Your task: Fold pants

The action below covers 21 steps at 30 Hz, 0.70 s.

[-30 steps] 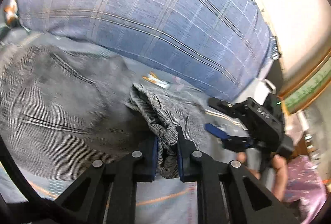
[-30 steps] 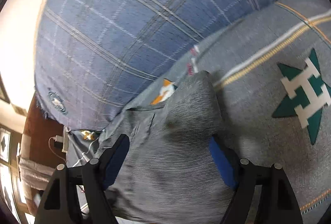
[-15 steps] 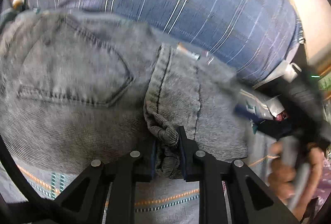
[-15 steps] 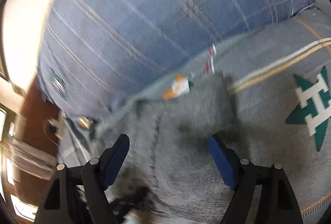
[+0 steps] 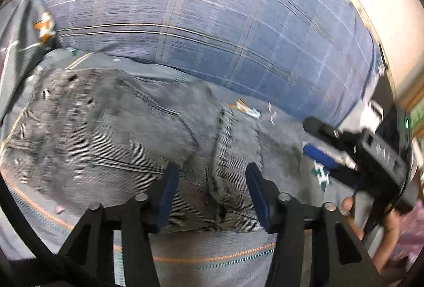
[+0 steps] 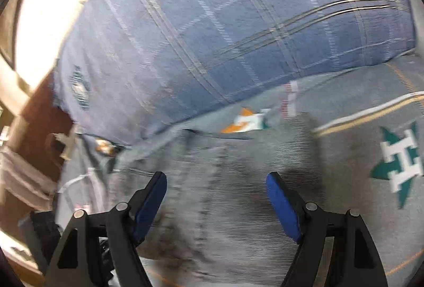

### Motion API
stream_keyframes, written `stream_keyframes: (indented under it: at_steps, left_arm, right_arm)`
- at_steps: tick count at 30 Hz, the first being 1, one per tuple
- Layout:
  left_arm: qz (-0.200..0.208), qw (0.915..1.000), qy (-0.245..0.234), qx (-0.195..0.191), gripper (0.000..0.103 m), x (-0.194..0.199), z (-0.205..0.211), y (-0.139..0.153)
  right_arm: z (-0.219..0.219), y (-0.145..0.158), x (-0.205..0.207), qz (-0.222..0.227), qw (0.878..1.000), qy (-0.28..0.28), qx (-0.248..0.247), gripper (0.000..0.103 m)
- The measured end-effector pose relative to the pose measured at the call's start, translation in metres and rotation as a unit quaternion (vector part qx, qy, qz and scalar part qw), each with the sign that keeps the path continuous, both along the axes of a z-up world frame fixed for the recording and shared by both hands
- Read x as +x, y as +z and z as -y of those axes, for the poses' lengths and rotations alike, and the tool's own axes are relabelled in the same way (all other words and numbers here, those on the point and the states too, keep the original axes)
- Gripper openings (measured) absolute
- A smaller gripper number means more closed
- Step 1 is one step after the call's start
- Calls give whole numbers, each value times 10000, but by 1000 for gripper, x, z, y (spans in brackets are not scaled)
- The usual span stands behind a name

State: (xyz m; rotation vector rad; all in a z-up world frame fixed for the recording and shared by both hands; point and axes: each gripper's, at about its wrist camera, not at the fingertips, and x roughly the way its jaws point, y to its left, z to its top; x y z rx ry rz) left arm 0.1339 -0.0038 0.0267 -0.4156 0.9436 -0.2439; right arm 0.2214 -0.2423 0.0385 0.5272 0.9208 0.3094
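**One Pair of Pants, Two Grippers, Both Let Go**

One pair of grey denim pants [image 5: 111,133] lay folded on the grey patterned bedsheet [image 5: 206,268], just in front of one large blue plaid pillow [image 5: 212,30]. One back pocket faced up on the left part of the pile, and one thick hem or band edge ran down its middle.

Two grippers were in play. The left gripper [image 5: 210,194] hung over that edge with its two blue-padded jaws spreading apart; the fold of denim sat between them, but the pads did not press on it. The right gripper [image 6: 216,203] stood with its two jaws wide apart above the right part of the pants [image 6: 225,194], clasping nothing. In the left wrist view the right gripper [image 5: 326,144] also appeared at the right side, carried by a person's hand [image 5: 384,223].

On the sheet, one green-and-white cross motif [image 6: 397,162] lay to the right of the pants, and one orange-and-white motif [image 6: 243,121] lay just beyond them, near the pillow.
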Motion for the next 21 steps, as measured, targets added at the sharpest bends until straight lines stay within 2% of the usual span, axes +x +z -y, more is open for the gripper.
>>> stream_keyframes:
  at_steps: [4,6,8,11,16,19,21]
  left_arm:
    - [-454,9969,582,-255,55,3,-48,-3]
    - [-634,9907,1062,-566,55,0,-83,-6]
    - [-823,9832,1526,-566,55,-6,-110,-12]
    - [-1170,9661,2172,-753,55,-20,-147,-31]
    - [-1375,9502,2508,-1238,55,-33,-176,-49]
    - [-1451,9509,2438,-1240,54,-26,-172,-57]
    - [-1596,9496,2321,-1374,54,-16,-170,-68]
  right_arm:
    - [-28,6,-9,274,9989,292,235,80]
    - [-47,9,-15,457,9982,351,167,80]
    - [-65,8,-18,529,9976,430,145,80]
    - [-91,-2,-18,449,9972,565,214,80]
    - [-132,-11,-17,414,9927,1123,-141,80]
    - [-135,-16,-18,316,9921,1215,-56,80]
    - [-135,-19,-19,291,9917,1251,-45,80]
